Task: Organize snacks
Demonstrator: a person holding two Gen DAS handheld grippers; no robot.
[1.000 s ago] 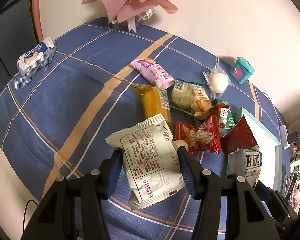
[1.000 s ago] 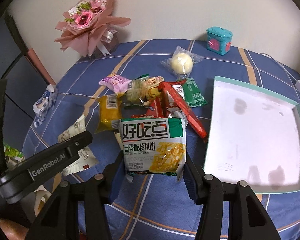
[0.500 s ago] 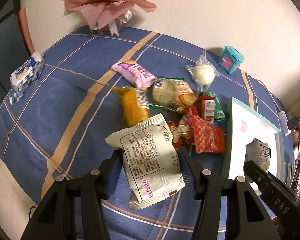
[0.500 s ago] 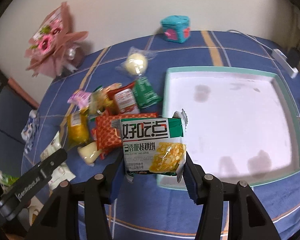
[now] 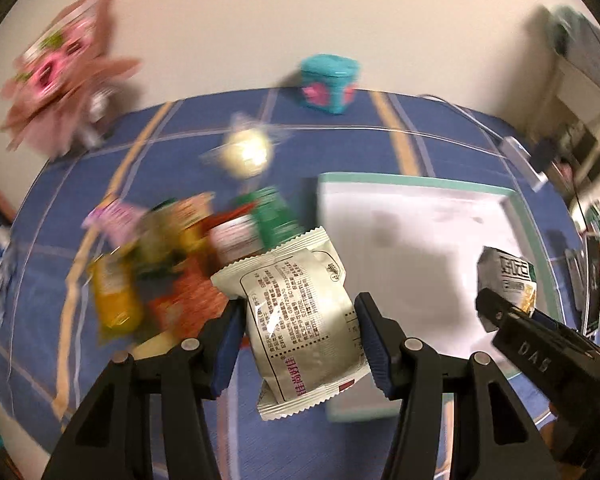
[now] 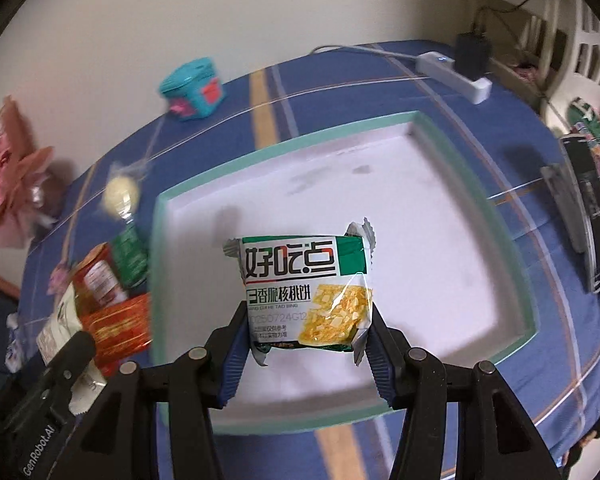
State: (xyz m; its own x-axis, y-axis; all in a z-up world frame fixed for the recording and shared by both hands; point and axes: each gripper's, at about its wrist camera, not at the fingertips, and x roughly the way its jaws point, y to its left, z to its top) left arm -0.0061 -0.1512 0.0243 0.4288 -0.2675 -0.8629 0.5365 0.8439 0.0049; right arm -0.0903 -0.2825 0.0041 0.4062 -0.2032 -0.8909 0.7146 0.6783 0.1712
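Observation:
My left gripper point(image 5: 300, 340) is shut on a white snack packet point(image 5: 296, 320) with printed back, held above the near left corner of the teal-rimmed white tray point(image 5: 412, 179). My right gripper point(image 6: 306, 344) is shut on a green-and-white walnut cookie packet point(image 6: 304, 280), held over the tray's point(image 6: 284, 145) inside. That gripper and packet point(image 5: 508, 276) also show at the right of the left wrist view. A pile of loose snacks point(image 5: 172, 256) lies left of the tray; it also shows in the right wrist view point(image 6: 104, 280).
A round bun in clear wrap point(image 5: 246, 152) and a teal box point(image 5: 328, 82) lie behind the pile. A pink bouquet point(image 5: 60, 76) stands far left. A white power strip point(image 6: 454, 74) and a phone point(image 6: 596, 216) lie right of the tray.
Both grippers have swung right with their packets. The right packet is now over the tray's inside; the left packet has come from over the cloth to the tray's near left corner.

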